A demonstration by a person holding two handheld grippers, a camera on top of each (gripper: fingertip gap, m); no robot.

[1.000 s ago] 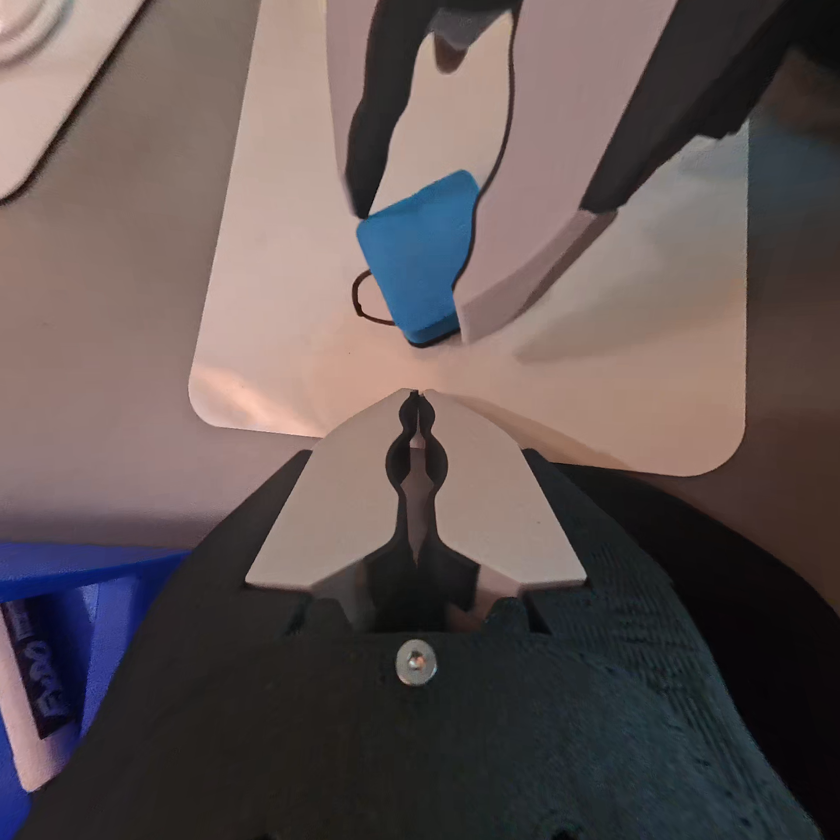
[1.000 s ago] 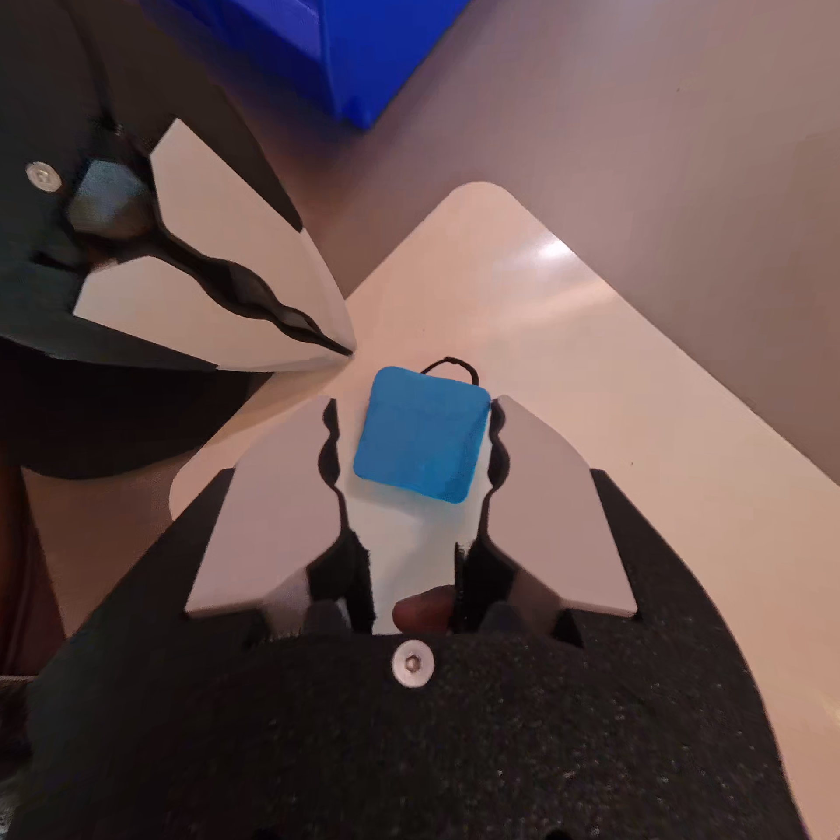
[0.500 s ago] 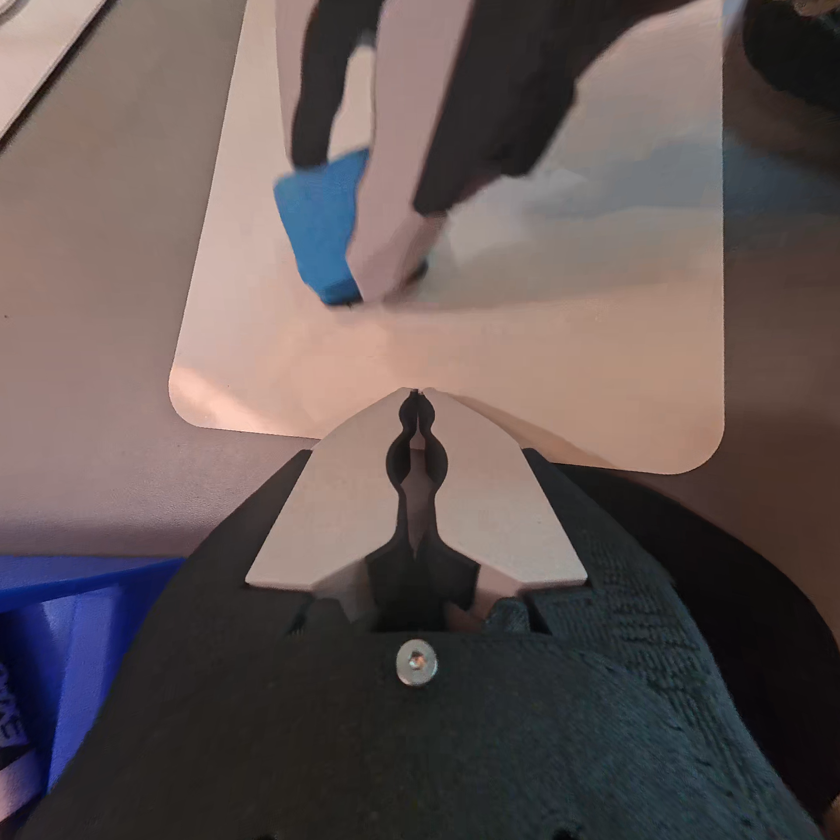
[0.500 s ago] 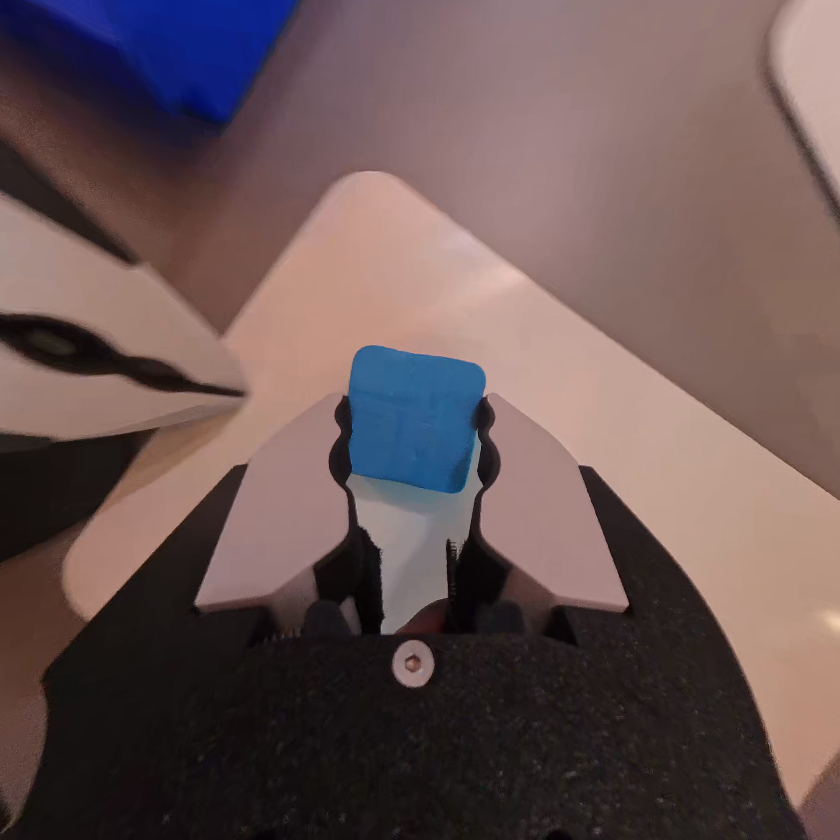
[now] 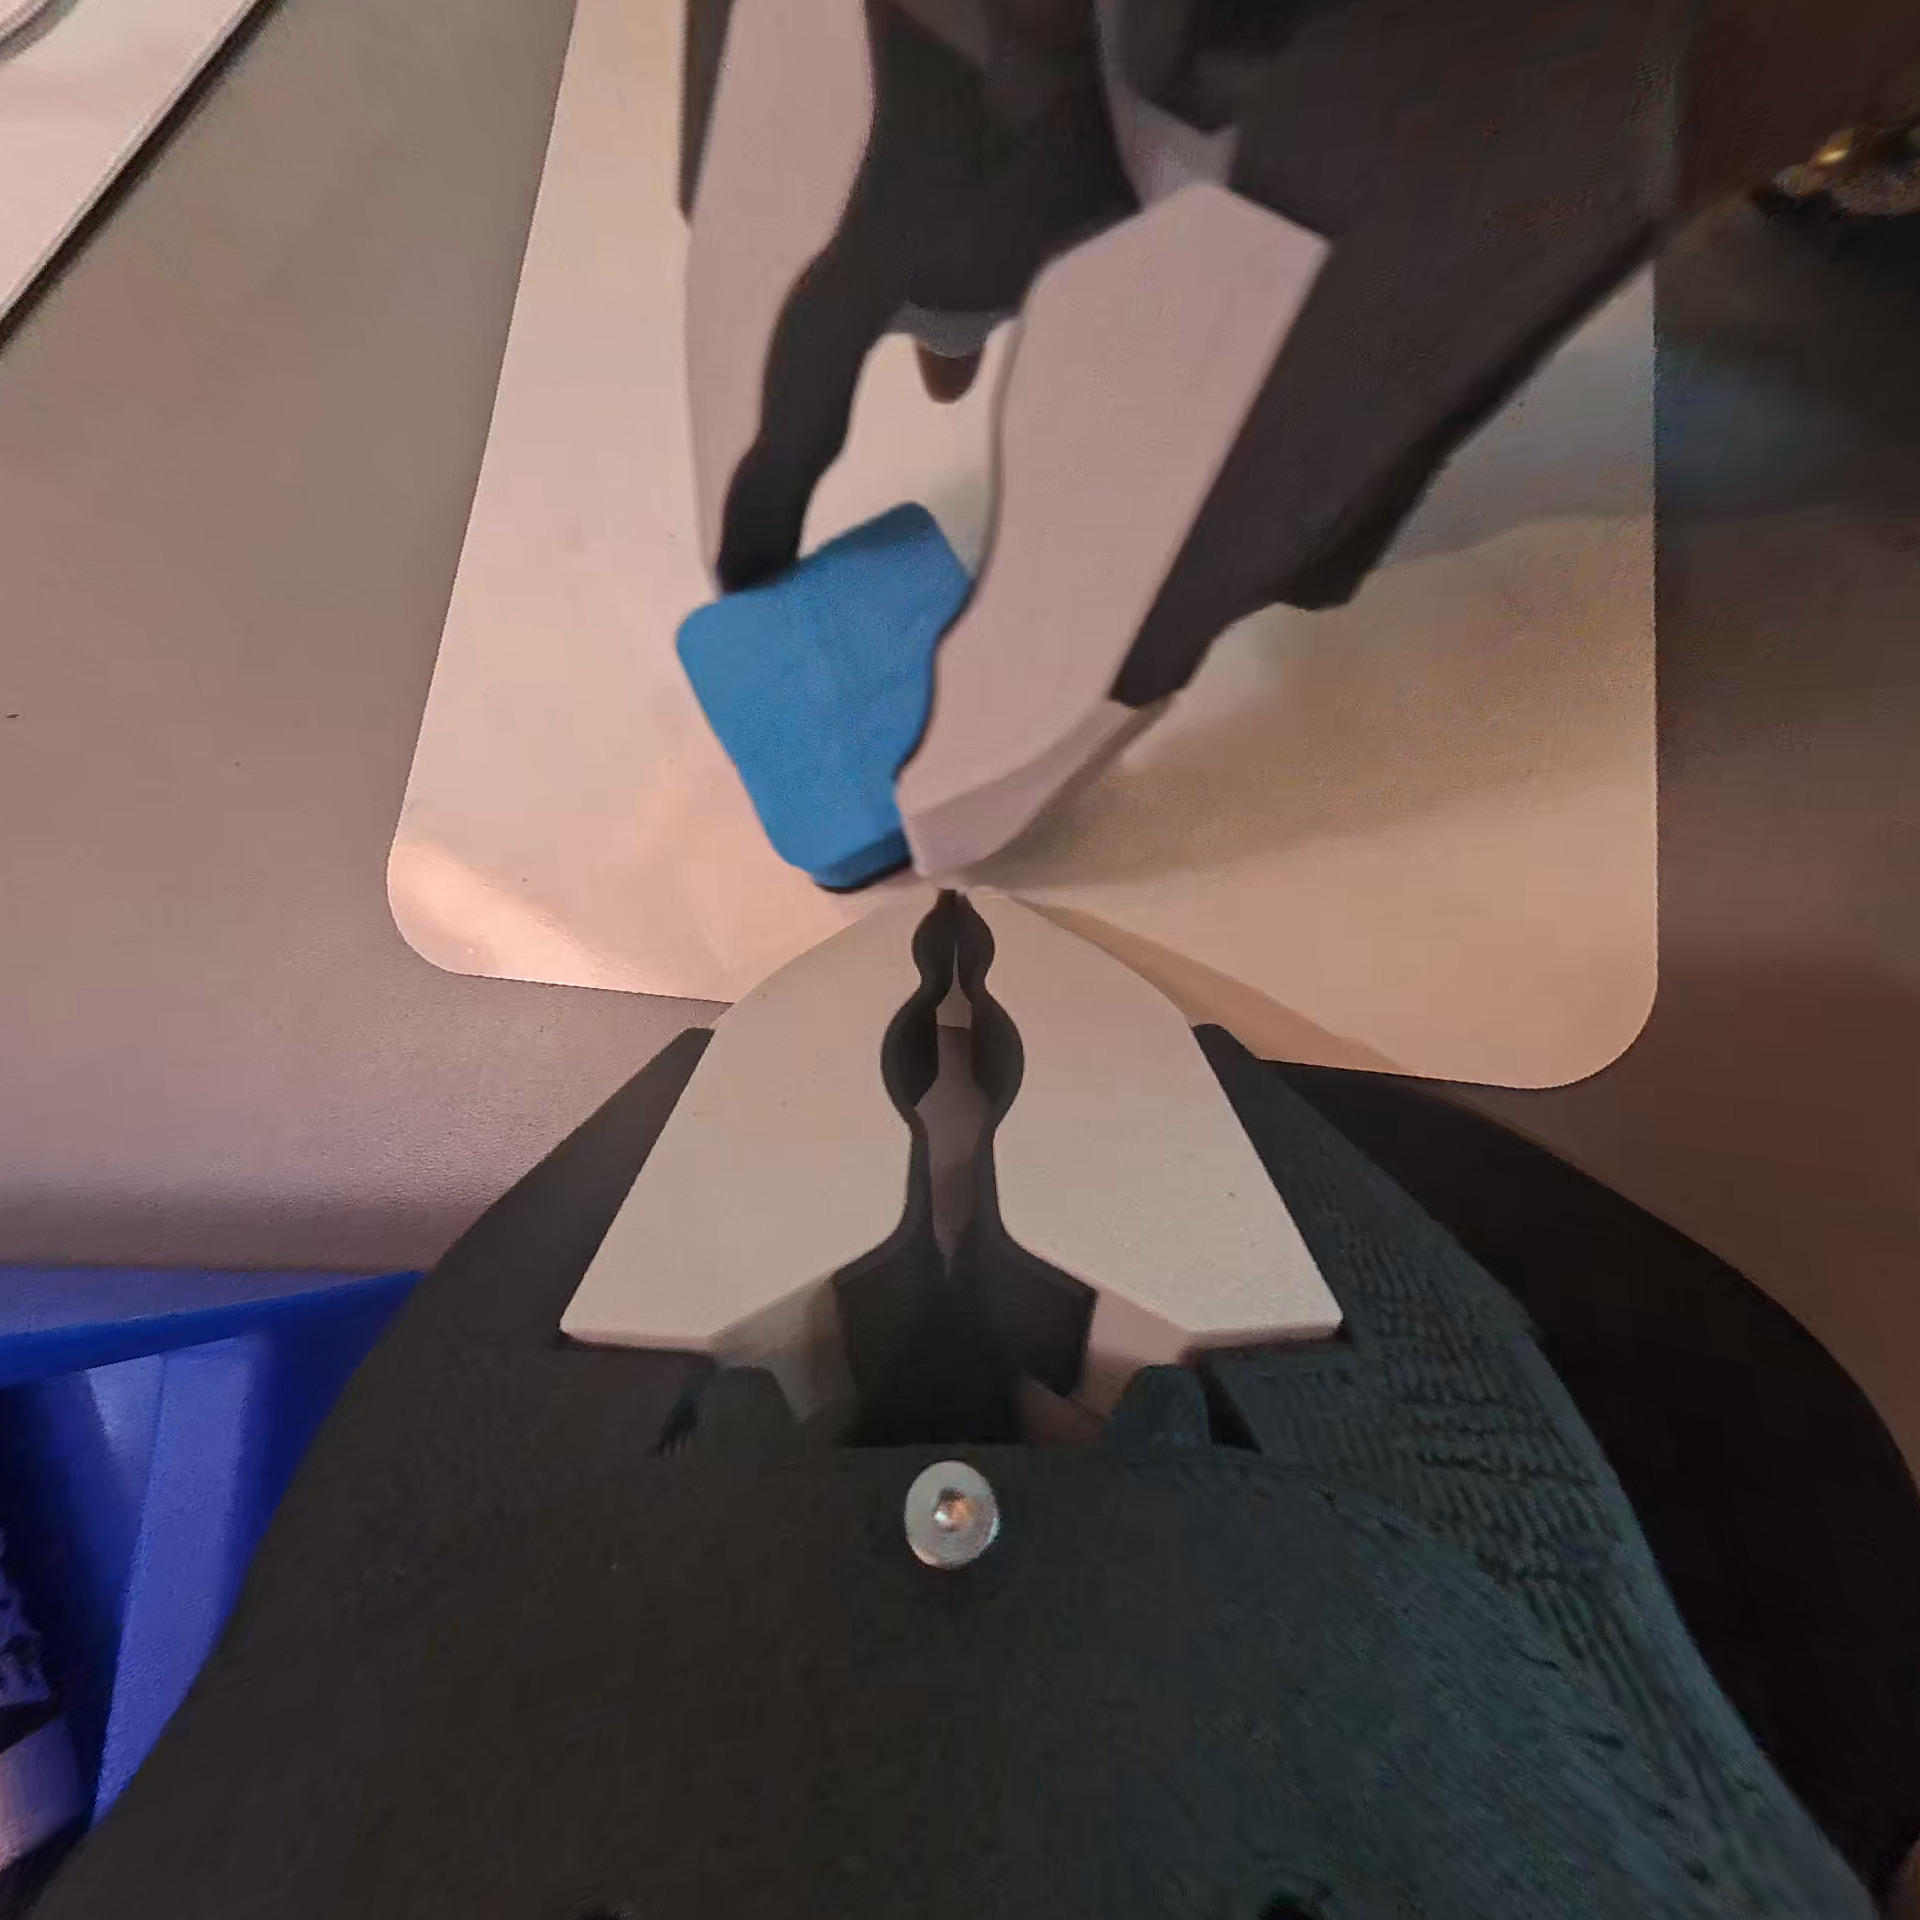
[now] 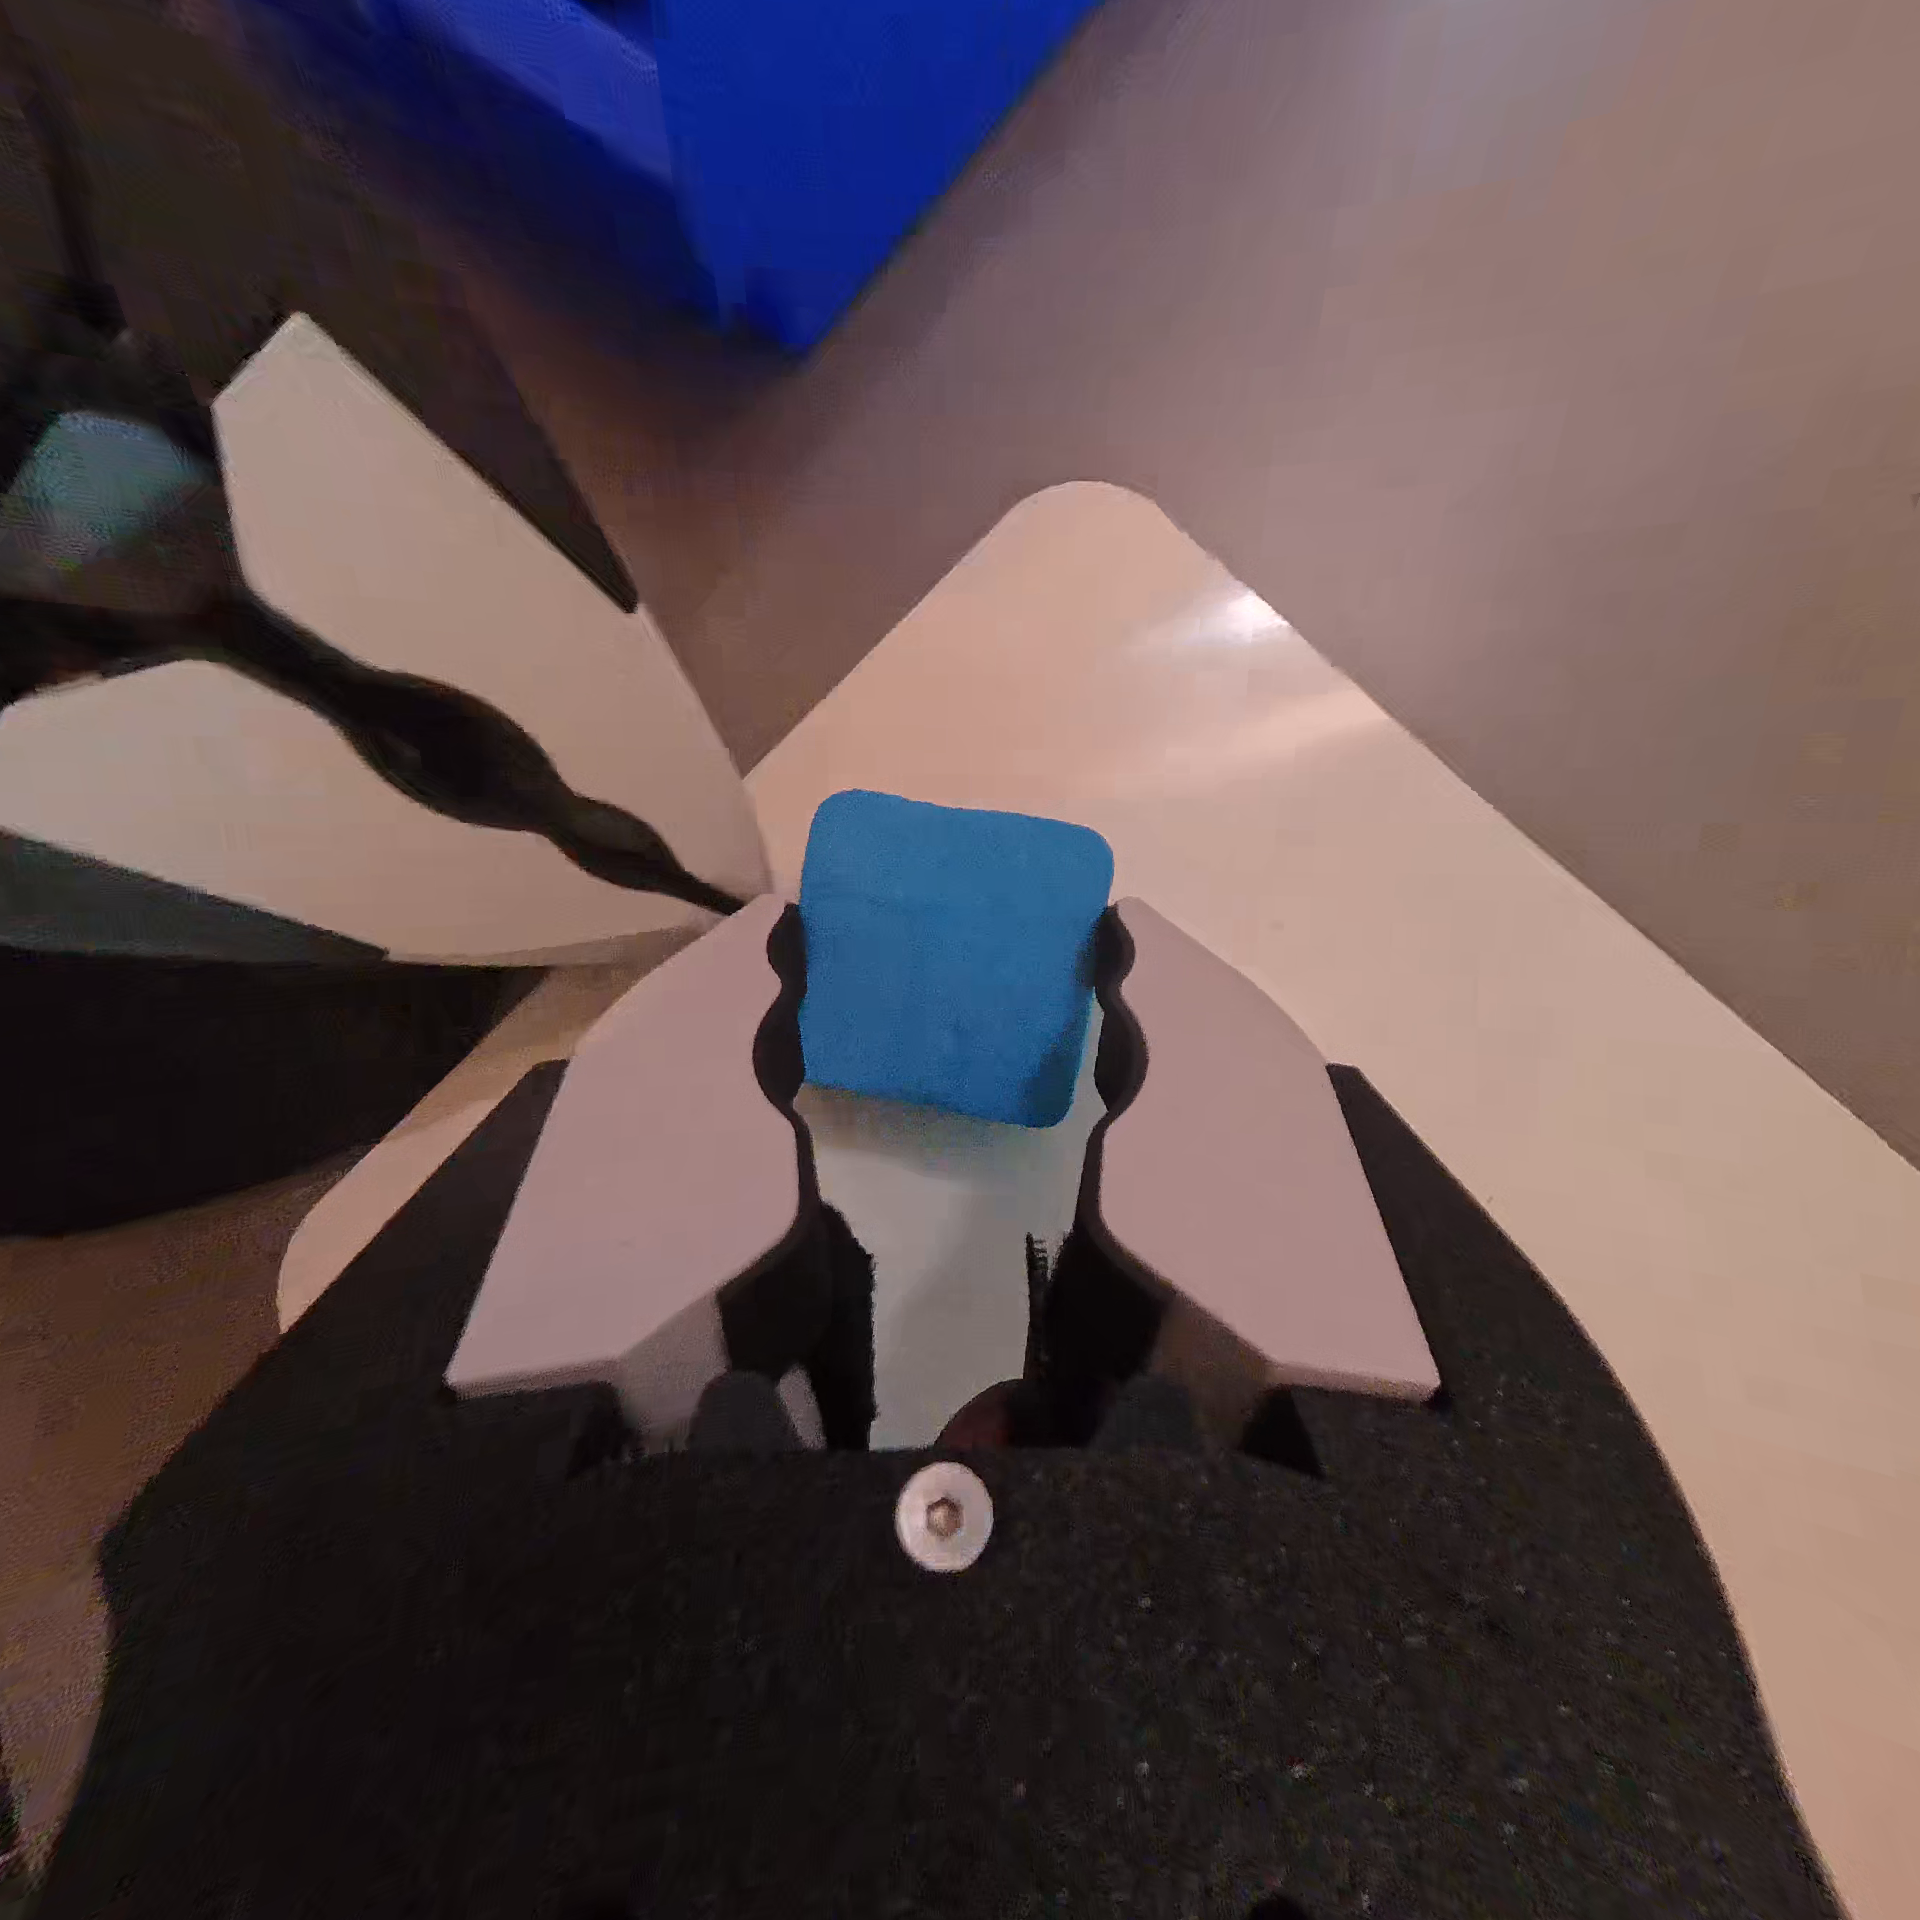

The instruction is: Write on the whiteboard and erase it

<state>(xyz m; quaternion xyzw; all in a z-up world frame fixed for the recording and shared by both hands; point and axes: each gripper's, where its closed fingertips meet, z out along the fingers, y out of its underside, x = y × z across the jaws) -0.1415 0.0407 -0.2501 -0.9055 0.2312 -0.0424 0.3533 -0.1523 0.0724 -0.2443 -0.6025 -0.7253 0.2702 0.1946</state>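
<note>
A small white whiteboard with rounded corners lies flat on the brown table; it also shows in the right wrist view. My right gripper is shut on a blue eraser block and presses it on the board. In the left wrist view the eraser sits near the board's front edge, held by the right gripper. My left gripper is shut and empty, its tips on the board's near edge, almost touching the right gripper. No pen mark shows on the board.
A blue bin stands at the lower left of the left wrist view and shows at the top of the right wrist view. Another white board's corner lies at the top left. The left gripper crowds the eraser's left side.
The right gripper has wiped the eraser across the board toward the left gripper. The black pen loop seen a second ago is no longer visible. The left gripper has stayed in place.
</note>
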